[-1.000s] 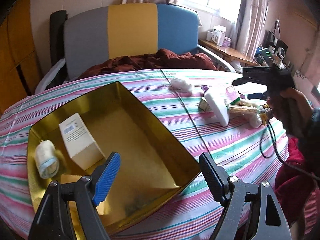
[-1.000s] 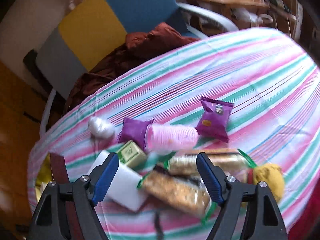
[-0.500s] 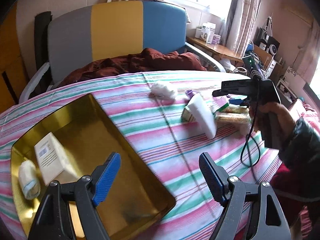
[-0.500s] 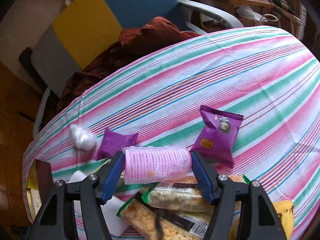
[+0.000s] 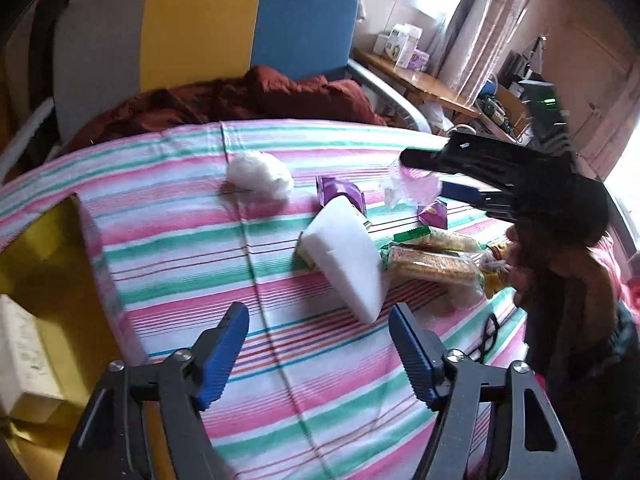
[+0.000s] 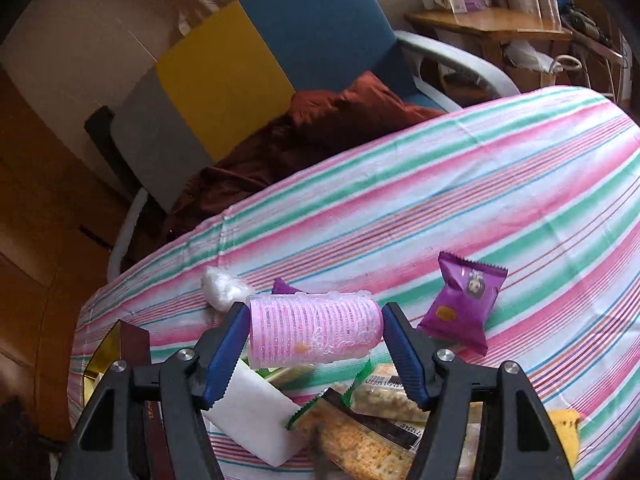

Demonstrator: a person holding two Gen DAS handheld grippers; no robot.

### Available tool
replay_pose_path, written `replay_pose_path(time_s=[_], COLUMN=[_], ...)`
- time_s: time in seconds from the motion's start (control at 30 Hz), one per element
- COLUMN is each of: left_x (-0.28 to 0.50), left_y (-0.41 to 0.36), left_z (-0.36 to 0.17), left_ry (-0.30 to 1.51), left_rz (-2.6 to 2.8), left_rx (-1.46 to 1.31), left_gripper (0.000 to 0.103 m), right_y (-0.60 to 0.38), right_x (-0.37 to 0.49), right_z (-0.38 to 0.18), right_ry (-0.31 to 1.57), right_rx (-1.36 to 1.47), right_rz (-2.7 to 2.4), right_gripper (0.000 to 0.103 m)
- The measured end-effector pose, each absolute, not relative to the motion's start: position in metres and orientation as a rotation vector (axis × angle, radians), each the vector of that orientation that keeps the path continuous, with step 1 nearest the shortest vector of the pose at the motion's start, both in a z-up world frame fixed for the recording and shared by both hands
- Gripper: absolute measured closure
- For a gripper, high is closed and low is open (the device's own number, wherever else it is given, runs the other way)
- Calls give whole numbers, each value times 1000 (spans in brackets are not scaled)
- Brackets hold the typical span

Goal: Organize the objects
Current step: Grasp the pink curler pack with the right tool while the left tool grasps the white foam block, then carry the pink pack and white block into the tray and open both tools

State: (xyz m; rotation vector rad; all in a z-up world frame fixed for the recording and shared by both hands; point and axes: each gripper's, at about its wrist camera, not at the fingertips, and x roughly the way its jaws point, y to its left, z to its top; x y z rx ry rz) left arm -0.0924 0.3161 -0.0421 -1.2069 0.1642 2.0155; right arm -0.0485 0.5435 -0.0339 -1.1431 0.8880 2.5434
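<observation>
Jaws of the right gripper [image 6: 314,334], spread over the pile a second ago, are now clamping the pink hair roller [image 6: 314,334] endwise, lifting it. Left gripper [image 5: 318,346], narrowing on nothing, is leaving the gold tin [image 5: 52,272], now at nine o'clock, heading for the white block [image 5: 344,256] at twelve o'clock.

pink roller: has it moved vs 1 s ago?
Yes. The pink roller lay on the striped cloth among the snack packs; now it is up off the cloth, clamped end to end in the right gripper.
</observation>
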Motion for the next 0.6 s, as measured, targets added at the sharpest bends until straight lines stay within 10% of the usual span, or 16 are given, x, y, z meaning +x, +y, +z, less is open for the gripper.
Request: replay_pose_path(time_s=[0.37,0.43,0.6], left_x=[-123,-126,-115], left_y=[362,369,363], left_z=[-85,-90,-76], left_ry=[21,28,19], left_rz=[1939,1929,1917], left_rx=[-1345,-1349,-1276], left_gripper=[51,72,80], right_y=[545,544,538], right_x=[-46,-46,-49], right_z=[-25,-24,-24], right_ry=[896,886,838], right_rx=[-1101,-1102,-1120], right_rz=[2591,2595,2629], right_gripper=[34,34,34])
